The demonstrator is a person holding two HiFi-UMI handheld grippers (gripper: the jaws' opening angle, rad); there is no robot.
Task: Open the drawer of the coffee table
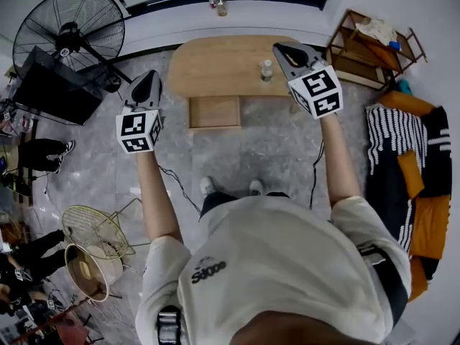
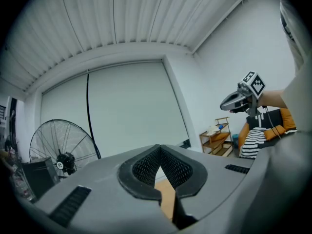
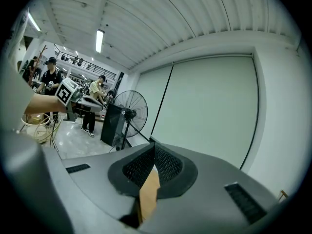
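Note:
The oval wooden coffee table (image 1: pixel 223 63) stands ahead of me on the grey floor. Its drawer (image 1: pixel 214 112) shows as a light wooden rectangle under the near edge; I cannot tell how far out it stands. My left gripper (image 1: pixel 149 80) hangs in the air, left of and short of the table, jaws shut on nothing. My right gripper (image 1: pixel 282 49) hovers over the table's right end, also shut and empty. In the left gripper view the shut pads (image 2: pixel 161 165) frame a sliver of wood; the right gripper view shows its pads (image 3: pixel 155 162) shut the same way.
A small bottle (image 1: pixel 267 70) stands on the table's right part. A large floor fan (image 1: pixel 68 31) and a black box (image 1: pixel 54 85) are at the left, a wooden shelf (image 1: pixel 366 45) and a sofa with a striped cushion (image 1: pixel 402 142) at the right. Cables and wire fan guards (image 1: pixel 97 232) lie on the floor.

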